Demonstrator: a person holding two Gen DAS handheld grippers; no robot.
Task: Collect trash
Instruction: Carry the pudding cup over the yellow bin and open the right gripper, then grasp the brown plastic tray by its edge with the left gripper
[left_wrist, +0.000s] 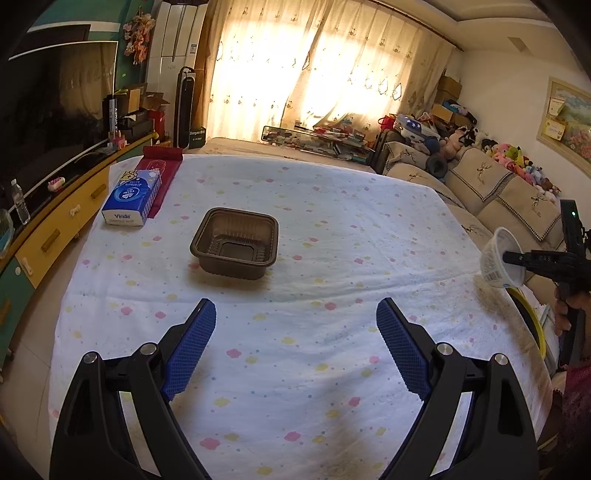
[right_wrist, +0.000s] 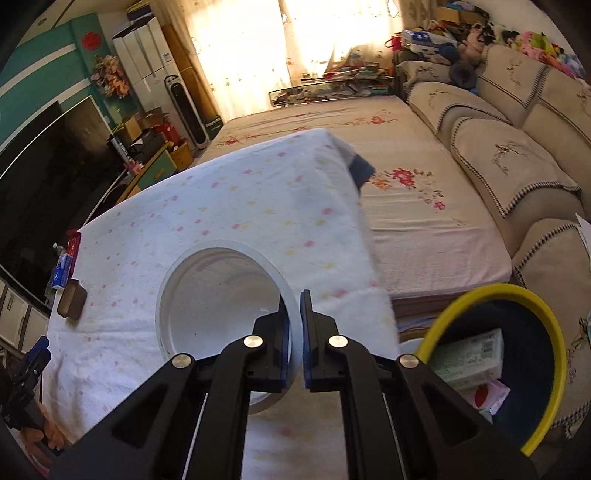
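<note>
White plastic cup is pinched by its rim in the right gripper, near the yellow-rimmed bin already holding trash. Brown tray still sits mid-table; left gripper wide open, empty.

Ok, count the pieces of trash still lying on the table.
1: the brown plastic tray, mid-table beyond the open left tongs. The white cup is off the table, pinched by the right tongs near the bin.
</note>
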